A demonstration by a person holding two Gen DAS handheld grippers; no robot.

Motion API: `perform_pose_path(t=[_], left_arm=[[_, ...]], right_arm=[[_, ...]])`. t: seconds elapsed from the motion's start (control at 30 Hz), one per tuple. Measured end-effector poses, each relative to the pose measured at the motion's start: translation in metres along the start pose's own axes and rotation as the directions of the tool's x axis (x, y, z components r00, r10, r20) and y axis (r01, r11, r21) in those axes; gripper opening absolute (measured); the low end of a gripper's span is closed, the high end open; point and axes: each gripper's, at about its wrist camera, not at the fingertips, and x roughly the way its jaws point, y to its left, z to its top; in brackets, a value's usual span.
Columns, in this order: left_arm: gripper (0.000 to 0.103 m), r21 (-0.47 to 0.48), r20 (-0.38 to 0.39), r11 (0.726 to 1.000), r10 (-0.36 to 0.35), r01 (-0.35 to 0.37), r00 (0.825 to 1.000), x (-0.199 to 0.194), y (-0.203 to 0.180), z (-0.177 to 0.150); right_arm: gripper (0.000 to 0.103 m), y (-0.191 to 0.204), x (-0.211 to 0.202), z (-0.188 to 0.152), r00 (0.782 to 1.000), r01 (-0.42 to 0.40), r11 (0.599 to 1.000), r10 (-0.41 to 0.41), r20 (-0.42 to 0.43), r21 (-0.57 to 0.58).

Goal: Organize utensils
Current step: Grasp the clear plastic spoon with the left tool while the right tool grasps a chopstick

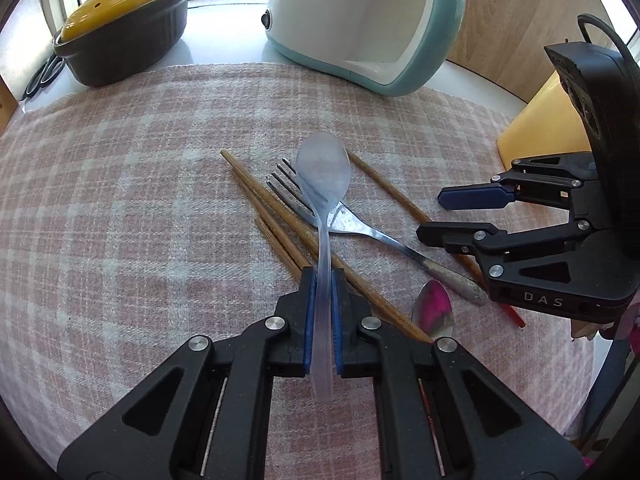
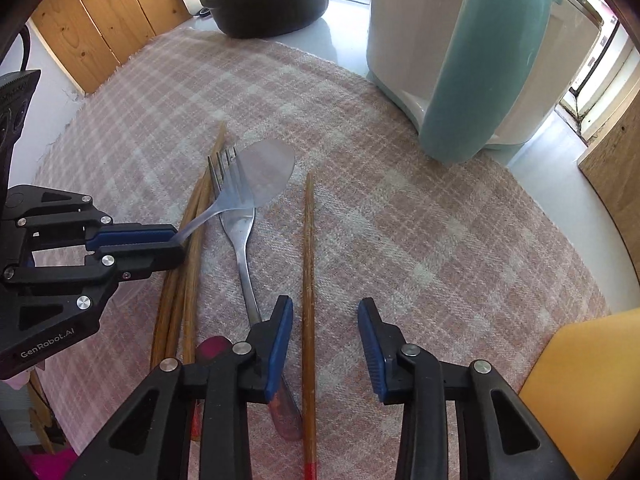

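**Left wrist view: one spoon in hand, remainder unsorted**

Left gripper [image 1: 324, 312] is clamped on the translucent spoon [image 1: 323, 176], held above the cloth [image 1: 120, 200]. Right gripper [image 2: 325, 344] stands open over a single chopstick [image 2: 308, 264]. Fork [image 2: 236, 216], bundled chopsticks [image 2: 188, 264] and metal spoon [image 1: 433, 310] lie loose. Beyond, the teal holder [image 2: 472, 60] appears unfilled. Judged: early stage.

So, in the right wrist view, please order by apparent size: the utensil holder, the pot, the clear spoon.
1. utensil holder, largest, though it is also nearer the camera than the pot
2. pot, partly cut off at the top
3. clear spoon, smallest
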Motion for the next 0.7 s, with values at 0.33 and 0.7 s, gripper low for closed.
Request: perform_pose_path(t=[0.33, 0.7], left_arm=[[0.005, -0.047, 0.010, 0.999, -0.008, 0.008, 1.000, -0.006, 0.002, -0.006], [0.005, -0.080, 0.039, 0.997, -0.011, 0.014, 0.999, -0.019, -0.005, -0.012]], right_arm=[[0.017, 0.009, 0.005, 0.006, 0.999, 0.043, 0.998, -0.044, -0.018, -0.044], [0.003, 0.002, -0.002, -0.002, 1.000, -0.004, 1.000, 0.004, 0.002, -0.014]])
